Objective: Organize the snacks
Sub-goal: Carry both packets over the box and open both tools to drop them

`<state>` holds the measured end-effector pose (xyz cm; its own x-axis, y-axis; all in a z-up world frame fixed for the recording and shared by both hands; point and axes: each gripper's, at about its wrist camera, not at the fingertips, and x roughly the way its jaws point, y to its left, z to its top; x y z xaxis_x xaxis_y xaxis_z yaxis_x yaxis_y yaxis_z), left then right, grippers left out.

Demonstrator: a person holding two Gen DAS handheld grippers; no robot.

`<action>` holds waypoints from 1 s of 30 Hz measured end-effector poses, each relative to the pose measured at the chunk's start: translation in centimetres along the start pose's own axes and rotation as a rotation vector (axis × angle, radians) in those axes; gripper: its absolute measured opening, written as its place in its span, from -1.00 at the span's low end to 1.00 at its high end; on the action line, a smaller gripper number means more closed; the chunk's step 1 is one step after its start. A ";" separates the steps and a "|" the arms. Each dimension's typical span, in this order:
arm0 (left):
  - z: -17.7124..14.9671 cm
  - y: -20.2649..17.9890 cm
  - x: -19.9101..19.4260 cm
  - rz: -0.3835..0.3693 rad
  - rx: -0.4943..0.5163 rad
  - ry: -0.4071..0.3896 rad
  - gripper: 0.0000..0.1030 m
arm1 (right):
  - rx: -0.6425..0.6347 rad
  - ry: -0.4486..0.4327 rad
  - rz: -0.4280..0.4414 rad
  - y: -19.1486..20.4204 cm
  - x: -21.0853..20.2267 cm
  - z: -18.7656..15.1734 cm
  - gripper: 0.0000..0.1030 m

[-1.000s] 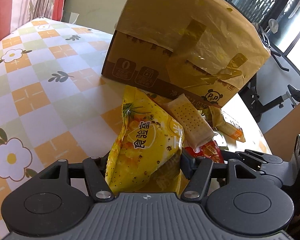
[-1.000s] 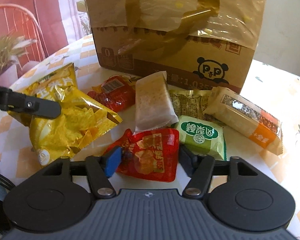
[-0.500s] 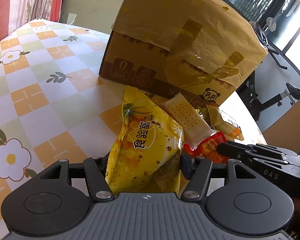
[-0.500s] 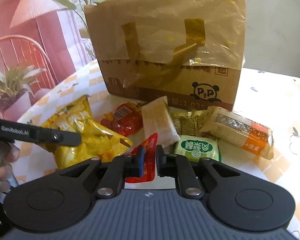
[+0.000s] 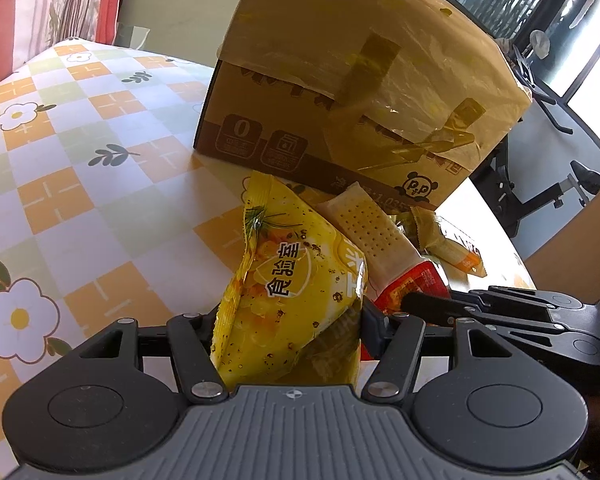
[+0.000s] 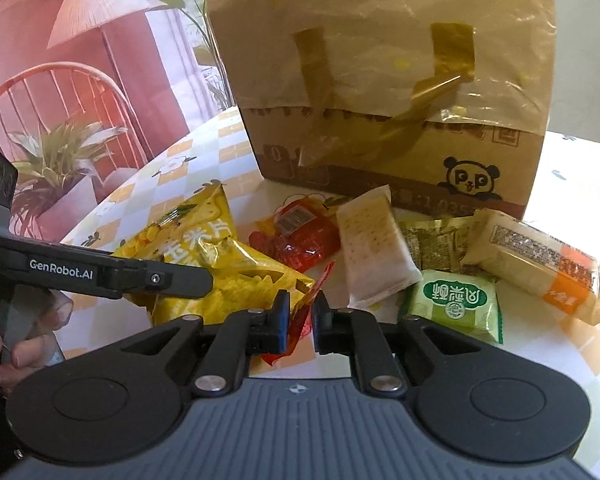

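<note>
Yellow chip bag is gripped between left gripper fingers. Red snack packet is pinched edge-on by right gripper; taped cardboard box is seen beyond both fingertips.

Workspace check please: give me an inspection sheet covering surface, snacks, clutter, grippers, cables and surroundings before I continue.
Surface: checkered floral tablecloth on a table.
Job's things: yellow chip bag held by the left gripper; red snack packet pinched on edge by the right gripper; a second red packet, white cracker pack, green pastry pack, olive-gold packet and orange-ended cracker pack lie in front of the cardboard box.
Clutter: nothing seen.
Grippers: left gripper shut on the chip bag; right gripper shut on the red packet.
Cables: nothing seen.
Surroundings: red metal chair, potted plant, exercise equipment by the windows.
</note>
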<state>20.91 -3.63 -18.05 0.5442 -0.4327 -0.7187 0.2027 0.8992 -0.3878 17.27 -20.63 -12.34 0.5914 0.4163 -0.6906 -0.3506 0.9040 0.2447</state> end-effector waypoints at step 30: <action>13.7 -8.3 -9.9 -0.108 0.307 -0.456 0.22 | -0.046 -0.470 -0.057 -3.1 -12.5 13.2 -0.97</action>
<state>24.97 -5.88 0.16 0.7904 -0.5125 -0.3355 0.4673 0.8586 -0.2108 20.55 -27.38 4.54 0.8716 0.3746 -0.3163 -0.3334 0.9258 0.1780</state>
